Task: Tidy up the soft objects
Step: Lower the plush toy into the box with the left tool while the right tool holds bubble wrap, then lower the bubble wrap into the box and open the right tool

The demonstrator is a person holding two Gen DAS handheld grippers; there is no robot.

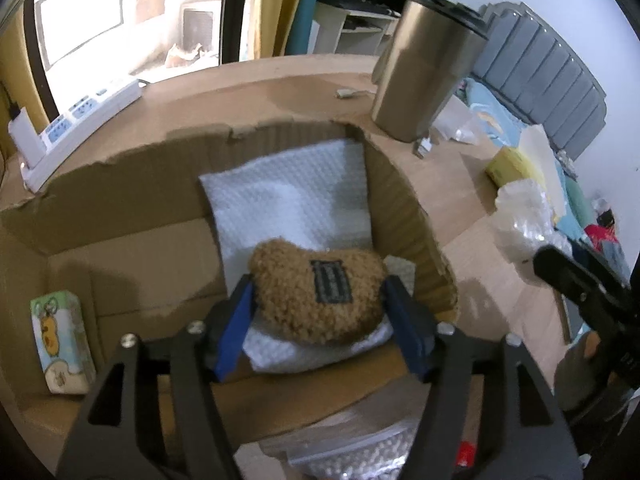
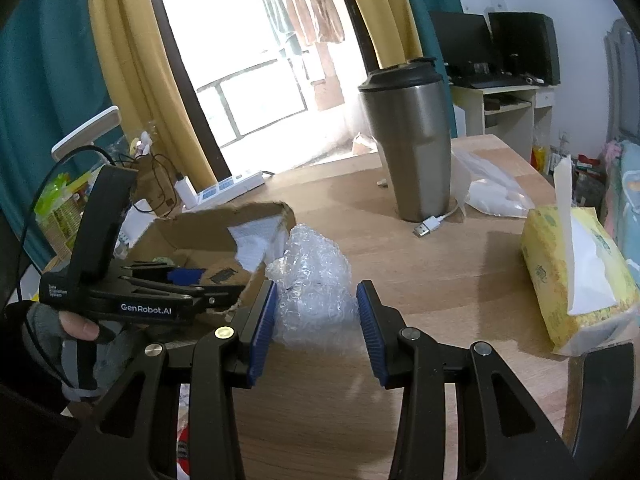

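Note:
A brown plush toy (image 1: 320, 300) with a dark label lies on a white padded envelope (image 1: 288, 200) inside an open cardboard box (image 1: 120, 184). My left gripper (image 1: 319, 284) reaches down into the box, its blue pads on either side of the plush without squeezing it, open. A small printed tissue pack (image 1: 60, 344) stands in the box's left corner. In the right wrist view, my right gripper (image 2: 317, 286) stands open low over the wooden table (image 2: 440, 280). A clump of bubble wrap (image 2: 312, 276) lies at its fingertips, just right of the box (image 2: 192, 224).
A tall steel tumbler (image 2: 416, 140) stands behind the box, a USB plug (image 2: 428, 226) and a clear plastic bag (image 2: 492, 192) beside it. A yellow tissue pack (image 2: 572, 272) lies at the right. A power strip (image 1: 88, 108) runs along the far left edge.

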